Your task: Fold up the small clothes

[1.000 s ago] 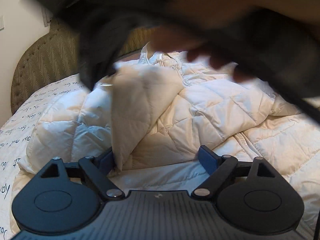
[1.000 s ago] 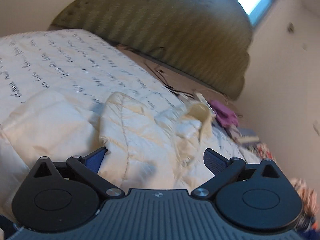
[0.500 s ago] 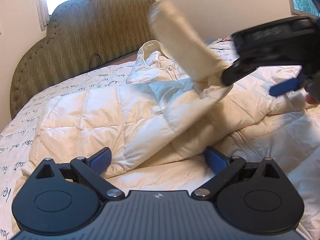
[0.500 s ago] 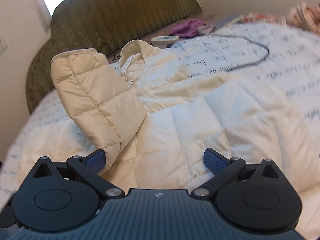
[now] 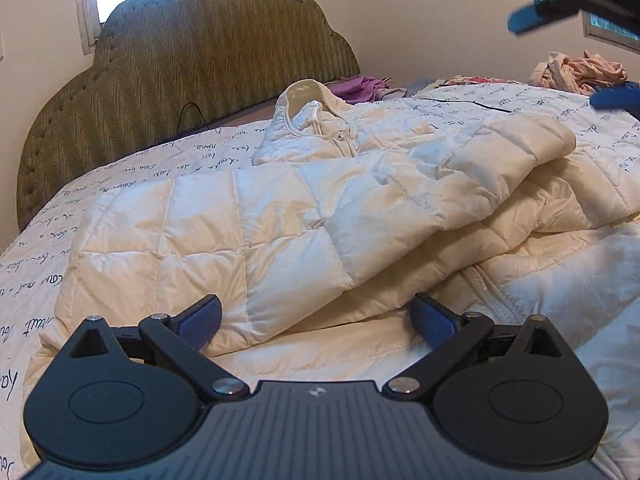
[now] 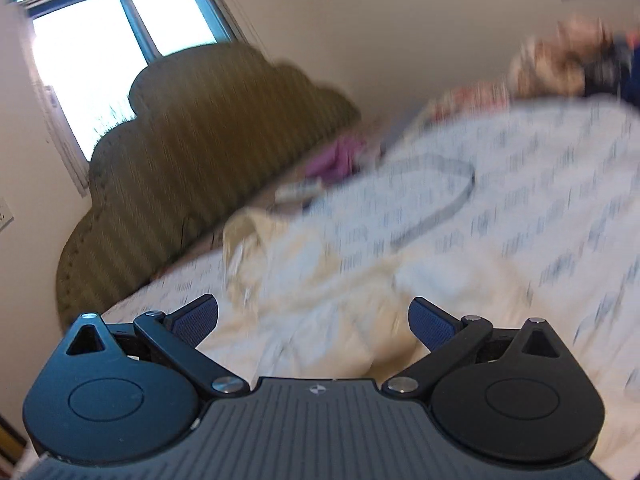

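Both claws, left and right, gape empty over the cream quilted puffer jacket filling mid-frame on the script-printed bed sheet, whose springy folded sleeve could slide off.

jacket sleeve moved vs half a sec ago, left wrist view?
Yes. The sleeve was raised in front of the headboard, gripped by the right gripper; now it lies folded across the jacket body, below the headboard, released.

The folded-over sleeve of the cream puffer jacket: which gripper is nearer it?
Left. The left gripper sits open just short of the sleeve fold; the right gripper hangs open, above and beyond its cuff end.
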Tool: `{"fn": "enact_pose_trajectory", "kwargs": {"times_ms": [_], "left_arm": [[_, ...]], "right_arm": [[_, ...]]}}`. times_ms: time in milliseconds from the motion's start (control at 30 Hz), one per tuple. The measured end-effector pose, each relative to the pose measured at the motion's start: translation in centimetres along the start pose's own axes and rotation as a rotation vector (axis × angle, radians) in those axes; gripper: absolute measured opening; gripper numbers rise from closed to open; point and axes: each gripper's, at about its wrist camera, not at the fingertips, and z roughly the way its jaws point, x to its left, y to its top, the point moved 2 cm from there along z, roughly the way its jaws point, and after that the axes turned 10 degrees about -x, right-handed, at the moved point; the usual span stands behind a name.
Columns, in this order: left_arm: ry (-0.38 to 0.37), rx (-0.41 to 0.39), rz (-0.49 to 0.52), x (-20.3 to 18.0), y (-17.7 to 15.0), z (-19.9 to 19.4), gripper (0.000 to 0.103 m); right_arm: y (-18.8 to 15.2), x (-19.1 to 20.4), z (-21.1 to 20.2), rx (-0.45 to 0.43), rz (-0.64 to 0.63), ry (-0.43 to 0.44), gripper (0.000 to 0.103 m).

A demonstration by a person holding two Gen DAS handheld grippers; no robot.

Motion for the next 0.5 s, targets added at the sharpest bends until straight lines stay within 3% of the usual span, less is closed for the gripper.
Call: {"fn": "enact_pose_trajectory", "kwargs": {"times_ms": [67, 167, 300, 367, 500], "left_arm": [[-0.006, -0.010, -0.011, 0.2, 0.1, -0.2, 0.102], [-0.017, -0.035, -0.042, 0.6, 0.2, -0.7, 0.102], [-0.033, -0.069, -0.112, 1.5, 0.5, -1.1, 0.102], [-0.043, -0.080, -0.153, 2.0, 0.6, -1.3, 0.102], [-0.046, -0.081, -0.208, 2.7, 0.7, -1.4, 0.102]], "right_arm": [[0.3, 0.5, 0.9, -0.003, -0.050, 0.096, 0.103], [-0.8, 0.2, 4.1, 0.125, -0.019, 0.183, 0.103], [-4.4, -0.9, 7.2, 0.289, -0.057, 0.009, 0.102], [-6.2, -1.2, 7.3, 0.306, -0.100, 0.020, 0.101], [-8.1, 0.3, 6.9, 0.290, -0.301, 0.039, 0.102]]}}
